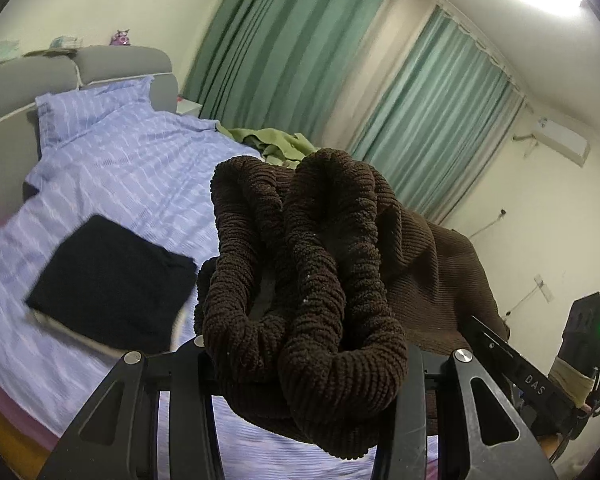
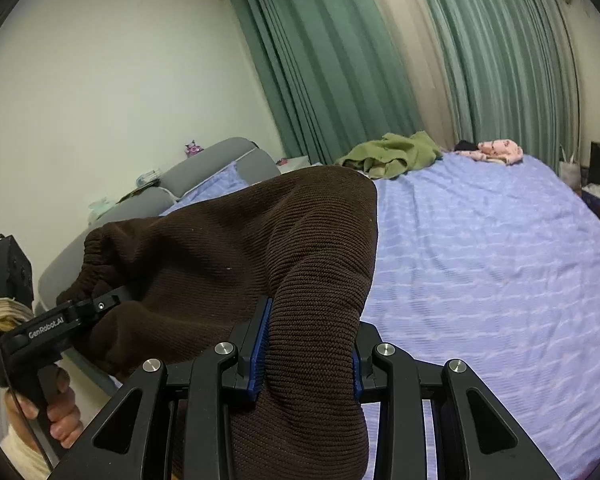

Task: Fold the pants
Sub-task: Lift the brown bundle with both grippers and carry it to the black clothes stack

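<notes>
- Two grippers hold brown knit pants (image 2: 236,248) aloft over a bed (image 2: 480,280) with a lilac striped cover.
- Left gripper (image 1: 304,356): jaws clamped on the bunched elastic waistband.
- Right gripper (image 2: 304,356): jaws pinched on a thick fold of fabric.
- Folded black garment (image 1: 112,284) lies on the bed; green cloth (image 2: 392,154) sits near teal curtains (image 2: 340,60).
</notes>
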### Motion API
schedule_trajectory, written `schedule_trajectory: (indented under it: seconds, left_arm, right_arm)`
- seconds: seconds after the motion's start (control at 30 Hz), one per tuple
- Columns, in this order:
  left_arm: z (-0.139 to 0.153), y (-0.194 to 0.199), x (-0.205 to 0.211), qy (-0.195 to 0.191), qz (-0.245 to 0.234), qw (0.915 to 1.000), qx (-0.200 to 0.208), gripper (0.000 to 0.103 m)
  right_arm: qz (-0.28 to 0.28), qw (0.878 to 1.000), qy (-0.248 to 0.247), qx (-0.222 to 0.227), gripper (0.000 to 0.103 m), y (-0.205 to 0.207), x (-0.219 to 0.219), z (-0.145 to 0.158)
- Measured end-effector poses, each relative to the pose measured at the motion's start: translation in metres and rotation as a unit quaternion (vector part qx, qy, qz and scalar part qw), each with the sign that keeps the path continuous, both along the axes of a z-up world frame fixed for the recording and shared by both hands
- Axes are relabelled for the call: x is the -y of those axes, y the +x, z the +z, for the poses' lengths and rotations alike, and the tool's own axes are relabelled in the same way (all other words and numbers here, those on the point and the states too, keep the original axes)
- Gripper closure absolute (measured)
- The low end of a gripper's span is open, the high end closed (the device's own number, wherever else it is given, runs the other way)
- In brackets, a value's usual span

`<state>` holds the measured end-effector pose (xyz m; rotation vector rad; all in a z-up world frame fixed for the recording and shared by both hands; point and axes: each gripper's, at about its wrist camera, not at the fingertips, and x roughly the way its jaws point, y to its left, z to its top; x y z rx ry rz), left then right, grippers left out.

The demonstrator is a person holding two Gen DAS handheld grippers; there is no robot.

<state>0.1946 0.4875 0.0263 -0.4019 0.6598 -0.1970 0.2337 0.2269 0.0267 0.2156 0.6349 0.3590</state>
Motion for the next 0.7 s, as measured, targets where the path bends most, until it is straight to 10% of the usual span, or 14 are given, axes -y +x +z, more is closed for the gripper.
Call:
schedule_trajectory:
  seconds: [0.7]
  left_arm:
    - [-0.043, 0.113, -0.244, -0.014, 0.017, 0.9986, -0.048, 0.062]
  right_arm:
    - [0.067, 0.996, -0.031, -0.041, 0.07, 0.107, -0.232, -0.035]
